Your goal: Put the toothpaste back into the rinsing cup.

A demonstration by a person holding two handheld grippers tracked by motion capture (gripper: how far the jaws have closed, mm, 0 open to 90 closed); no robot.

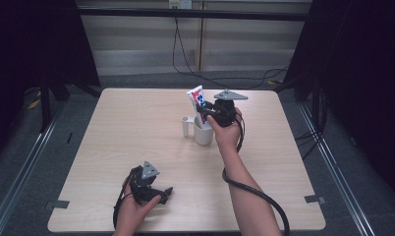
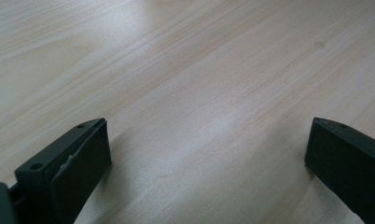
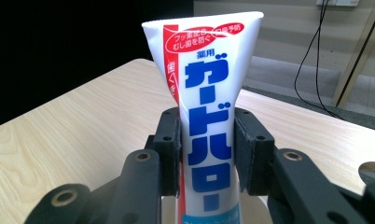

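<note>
Toothpaste tube (image 3: 209, 135), white with blue and red lettering, stands upright in the right gripper (image 1: 209, 114), whose two black pads clamp it from either side around its middle. Seen from the high view, the tube (image 1: 197, 101) hangs over a white cup (image 1: 203, 132) near the centre of the pale wooden surface (image 1: 112, 132), its flat crimped end pointing up and its lower end at or just inside the cup's mouth. A small white cylinder (image 1: 186, 127), perhaps a cap or holder, stands just beside the cup on its left.

The left gripper (image 1: 156, 194) rests low near the front edge of the surface, well apart from the cup, with its jaws spread wide and nothing between them; its own camera shows bare wood grain.

The step in hand looks like lowering the tube into the cup. To do it well, the tube should stay vertical and centred over the opening, and the grip should let go only once the lower end is seated, so the cup does not tip.

The tube's cap end is cut off in the right gripper view and hidden behind the hand from above, so how deep it sits cannot be told.
</note>
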